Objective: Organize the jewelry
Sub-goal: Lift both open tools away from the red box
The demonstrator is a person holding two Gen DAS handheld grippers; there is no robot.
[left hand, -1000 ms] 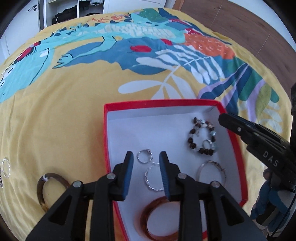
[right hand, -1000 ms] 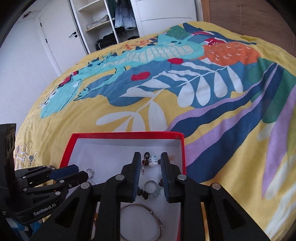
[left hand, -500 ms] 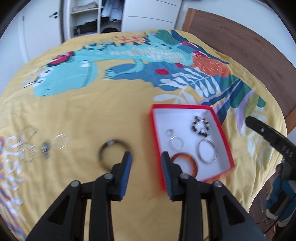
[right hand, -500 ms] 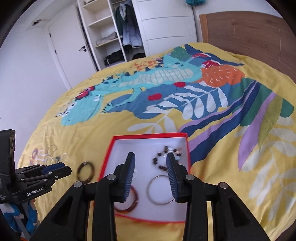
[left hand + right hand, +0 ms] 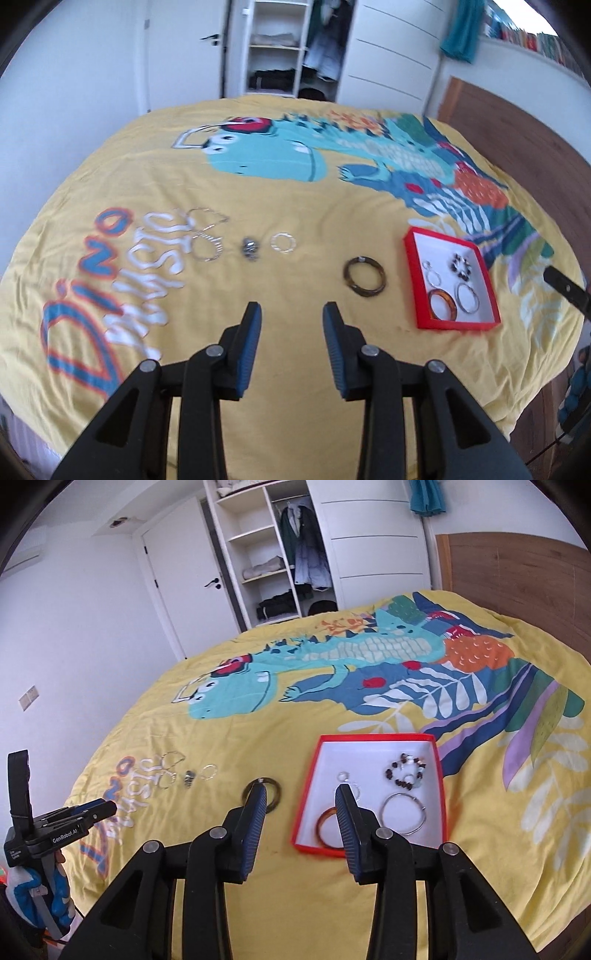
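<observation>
Tilting downward over the bed [image 5: 110, 177], the left gripper [image 5: 291, 321] and right gripper [image 5: 301, 805] are hovering with jaws parted, holding nothing. The red box [image 5: 308, 771] is lying centre-right, a dark bangle [image 5: 365, 277] just left of it.

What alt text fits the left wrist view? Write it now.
The empty, open left gripper hovers above a yellow dinosaur bedspread, with a dark bangle lying beside a red jewelry box. More silver pieces lie scattered further left.
</observation>
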